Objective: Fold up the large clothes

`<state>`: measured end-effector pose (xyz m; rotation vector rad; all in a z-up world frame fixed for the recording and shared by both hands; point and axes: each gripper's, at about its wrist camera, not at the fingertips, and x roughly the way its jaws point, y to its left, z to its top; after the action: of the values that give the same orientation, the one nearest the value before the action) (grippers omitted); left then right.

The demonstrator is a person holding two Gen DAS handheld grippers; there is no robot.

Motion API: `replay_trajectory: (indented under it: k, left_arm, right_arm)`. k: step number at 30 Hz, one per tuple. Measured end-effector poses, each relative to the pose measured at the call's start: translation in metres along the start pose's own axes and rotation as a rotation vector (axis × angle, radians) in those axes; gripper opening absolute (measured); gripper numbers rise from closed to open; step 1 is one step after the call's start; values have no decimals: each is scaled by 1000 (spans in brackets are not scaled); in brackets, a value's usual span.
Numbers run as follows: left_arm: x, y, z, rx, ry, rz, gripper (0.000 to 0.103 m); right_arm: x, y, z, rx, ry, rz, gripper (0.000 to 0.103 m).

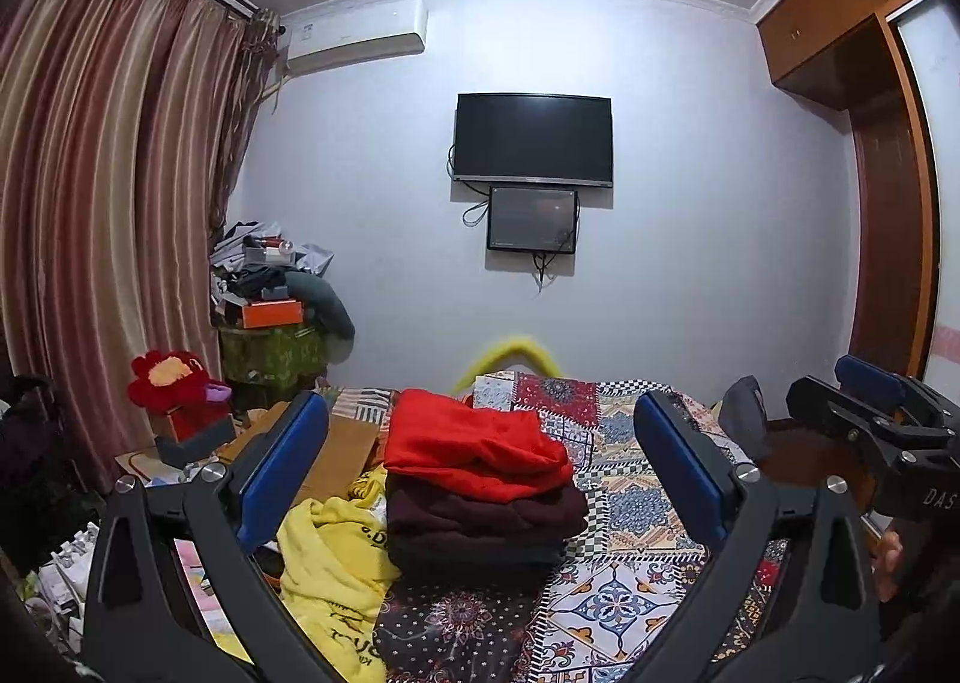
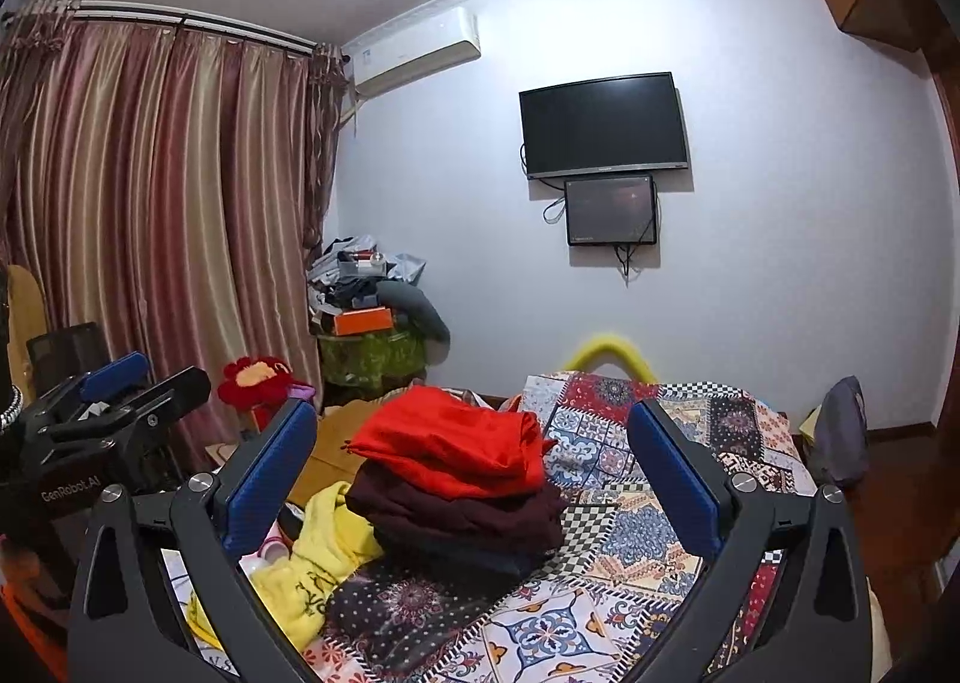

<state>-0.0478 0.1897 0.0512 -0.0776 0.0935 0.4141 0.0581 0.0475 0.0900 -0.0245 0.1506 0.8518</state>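
A stack of folded clothes sits on the patchwork bedspread point(image 1: 630, 509): a red garment point(image 1: 474, 443) on top, a maroon one point(image 1: 486, 515) under it, a dark one at the bottom. The stack also shows in the right wrist view point(image 2: 456, 443). A crumpled yellow garment point(image 1: 330, 569) lies unfolded at the stack's left, also in the right wrist view point(image 2: 318, 551). My left gripper point(image 1: 480, 461) is open and empty, held above the bed short of the stack. My right gripper point(image 2: 474, 455) is open and empty beside it, and shows at the left view's right edge point(image 1: 870, 413).
Cardboard point(image 1: 342, 443) and clutter lie left of the bed, with a red plush flower point(image 1: 174, 377) and a piled-up stand point(image 1: 270, 311) by the curtains point(image 1: 108, 203). A TV point(image 1: 534, 140) hangs on the far wall. A wardrobe point(image 1: 888, 203) stands at right.
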Motion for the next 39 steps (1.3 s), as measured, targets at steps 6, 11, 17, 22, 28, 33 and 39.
replay_trajectory:
  k: [6, 11, 17, 22, 28, 33, 39]
  left_arm:
    - [5, 1, -4, 6, 15, 1, 102]
    - [7, 2, -7, 5, 20, -3, 102]
    - [9, 2, -9, 3, 25, -1, 102]
    - [11, 1, -11, 6, 31, 3, 102]
    - [13, 1, -12, 1, 37, 2, 102]
    - [13, 2, -12, 1, 36, 4, 102]
    - [13, 2, -12, 0, 38, 1, 102]
  right_arm:
    - [2, -2, -2, 6, 20, 0, 103]
    - [2, -4, -2, 14, 29, -2, 103]
    - [3, -5, -4, 23, 39, -4, 103]
    - [2, -6, -4, 26, 43, -5, 103]
    - [2, -5, -3, 26, 42, -6, 103]
    - [4, -5, -2, 27, 44, -8, 103]
    - [4, -4, -2, 29, 44, -7, 103]
